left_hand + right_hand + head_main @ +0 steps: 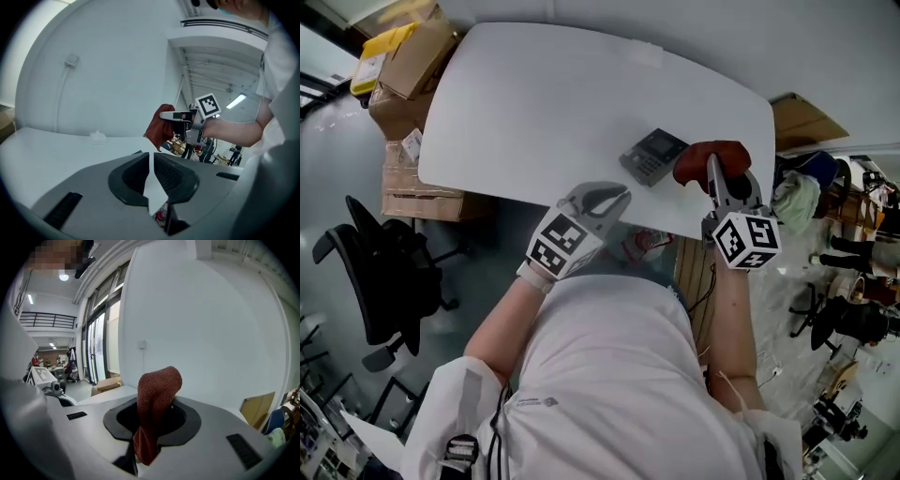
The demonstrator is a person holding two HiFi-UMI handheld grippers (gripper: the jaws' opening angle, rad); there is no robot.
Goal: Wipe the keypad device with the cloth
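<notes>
At the near edge of the white table (534, 103), the left gripper (617, 194) has its jaws together on nothing. Just ahead of its tips lies the keypad device (654, 156). Right of the device, the right gripper (712, 173) is clamped on the red cloth (711, 157), which is bunched at its tips.

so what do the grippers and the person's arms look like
Both the left gripper and the right gripper have light grey moulded bodies with black, ribbed jaw linings. Each carries a white cube printed with black square markers. The person wears a white short-sleeved top, and the forearms are bare.
</notes>
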